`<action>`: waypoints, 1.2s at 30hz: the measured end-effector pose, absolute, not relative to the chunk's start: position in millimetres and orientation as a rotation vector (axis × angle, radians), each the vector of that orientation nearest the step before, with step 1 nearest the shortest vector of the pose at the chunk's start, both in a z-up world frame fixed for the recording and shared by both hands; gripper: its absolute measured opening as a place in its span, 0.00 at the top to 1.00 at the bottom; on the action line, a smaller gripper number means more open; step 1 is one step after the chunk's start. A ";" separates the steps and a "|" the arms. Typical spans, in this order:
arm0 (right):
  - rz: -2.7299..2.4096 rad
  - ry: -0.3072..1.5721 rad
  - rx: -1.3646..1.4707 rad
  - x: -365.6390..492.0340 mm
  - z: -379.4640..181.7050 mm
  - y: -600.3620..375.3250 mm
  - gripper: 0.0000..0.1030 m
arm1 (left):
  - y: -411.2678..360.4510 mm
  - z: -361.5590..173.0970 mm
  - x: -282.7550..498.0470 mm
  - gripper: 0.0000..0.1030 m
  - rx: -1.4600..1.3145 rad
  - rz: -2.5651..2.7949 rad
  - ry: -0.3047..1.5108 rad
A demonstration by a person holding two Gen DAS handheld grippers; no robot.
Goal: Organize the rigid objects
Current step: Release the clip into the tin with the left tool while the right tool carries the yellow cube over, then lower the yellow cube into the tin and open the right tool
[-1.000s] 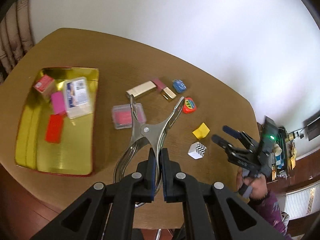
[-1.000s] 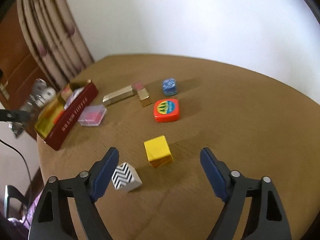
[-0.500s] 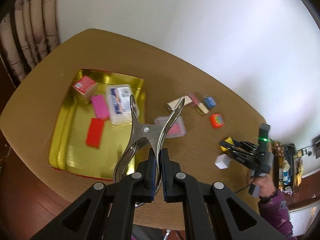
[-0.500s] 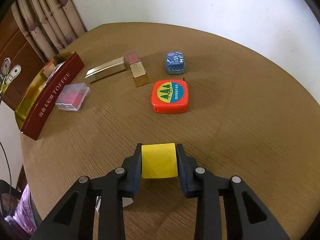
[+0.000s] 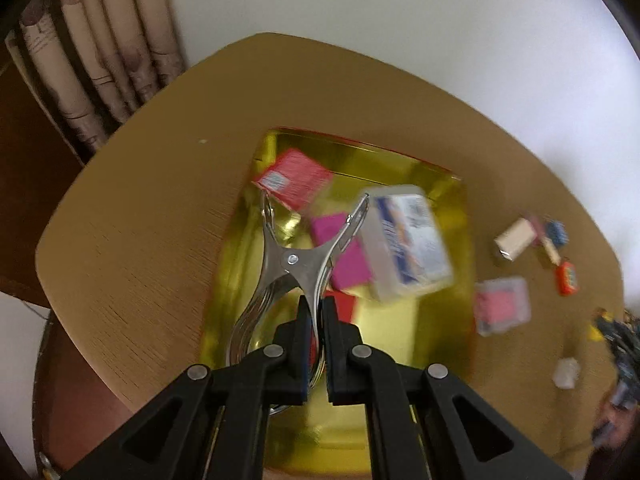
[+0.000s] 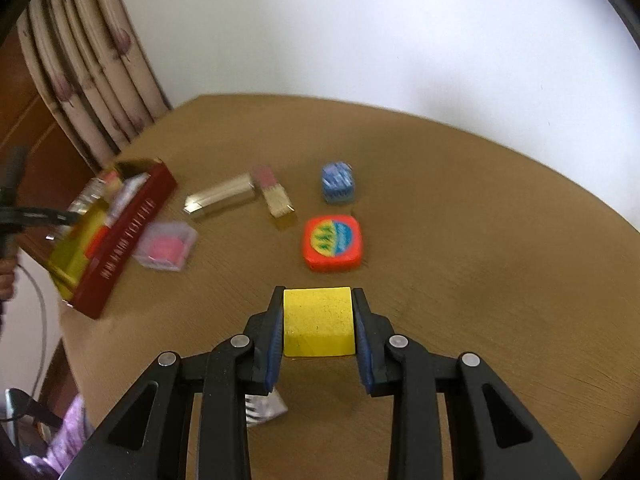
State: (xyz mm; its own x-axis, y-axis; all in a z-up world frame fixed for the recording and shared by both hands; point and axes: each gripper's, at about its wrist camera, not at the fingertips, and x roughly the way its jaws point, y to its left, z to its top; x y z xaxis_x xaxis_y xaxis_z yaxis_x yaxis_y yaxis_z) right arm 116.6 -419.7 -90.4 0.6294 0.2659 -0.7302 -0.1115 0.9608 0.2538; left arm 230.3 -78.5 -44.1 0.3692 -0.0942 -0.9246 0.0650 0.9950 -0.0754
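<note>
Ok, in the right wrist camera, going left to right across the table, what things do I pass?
Red tin → clear case with pink inside → gold bar → gold and pink block → orange tape measure, with the blue box behind it.

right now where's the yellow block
In the right wrist view, the yellow block sits clamped in the right gripper, just nearer than the orange tape measure.
</note>
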 end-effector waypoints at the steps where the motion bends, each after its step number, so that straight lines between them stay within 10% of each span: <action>1: 0.225 0.852 0.194 115.8 -83.9 -416.2 0.73 | -78.6 -47.4 233.8 0.96 -0.014 -0.104 1.184; 19: 0.602 0.804 0.254 150.6 -15.4 -262.2 0.73 | -51.4 -45.6 204.9 0.80 -0.075 -0.114 1.061; 36: 0.552 1.006 0.169 214.0 -80.4 -131.6 0.72 | -32.3 -31.2 109.9 0.79 0.022 -0.037 0.860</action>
State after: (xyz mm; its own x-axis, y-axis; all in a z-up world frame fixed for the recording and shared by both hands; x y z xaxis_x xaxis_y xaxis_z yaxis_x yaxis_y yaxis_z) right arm 214.0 -131.6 -80.4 0.4120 0.5123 -0.7535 -0.3607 0.8511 0.3815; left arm 109.9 -32.3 -31.2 0.6520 -0.0234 -0.7579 0.0415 0.9991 0.0049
